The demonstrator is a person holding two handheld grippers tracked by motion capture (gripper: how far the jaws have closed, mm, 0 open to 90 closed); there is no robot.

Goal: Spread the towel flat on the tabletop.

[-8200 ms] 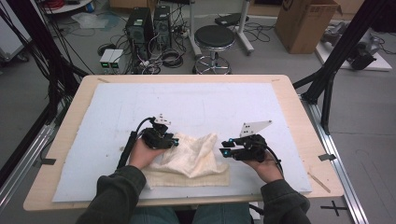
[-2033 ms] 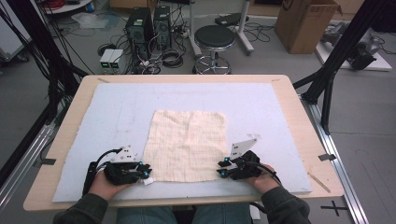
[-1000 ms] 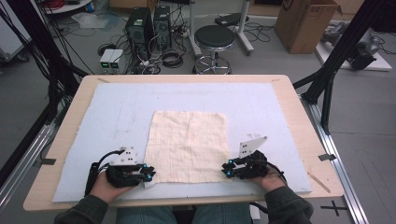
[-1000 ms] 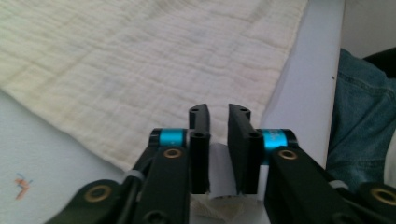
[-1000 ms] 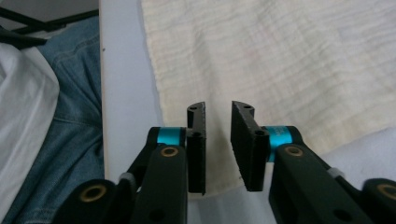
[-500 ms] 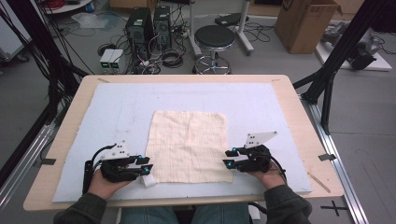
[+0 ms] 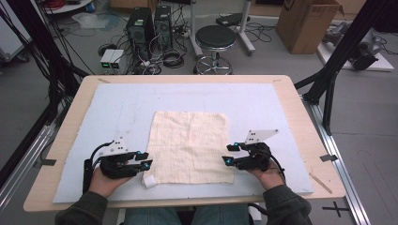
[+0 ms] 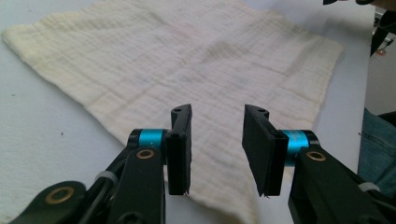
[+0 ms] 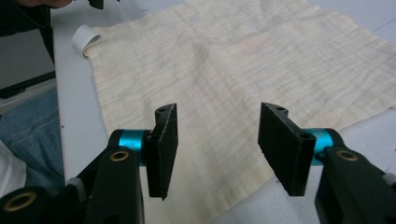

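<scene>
I work over the wide wooden surface (image 7: 286, 89) with its pale blue-grey felt mat (image 7: 117, 108), and in the middle of that mat lies the cream, square, waffle-textured cloth (image 7: 190, 145), spread flat and nearly smooth, its near edge close to the person's side. The left tool (image 7: 143, 160) sits at the cloth's near left corner and the right tool (image 7: 228, 154) just beside the near right edge; both have just been opening, and in the gripper views I see each pair of black jaws standing moderately apart with nothing pinched, the cloth lying below and beyond them. A small white label (image 7: 149, 181) curls out from the near left corner, touching the mat. My worry from here: if I pull either tool back low, a jaw tip could drag the hem and ruck up the corner I judge to be freshly flattened. If I regrasp, closing too shallow would catch only the label or a few threads, and the cloth would slip free on lifting.
</scene>
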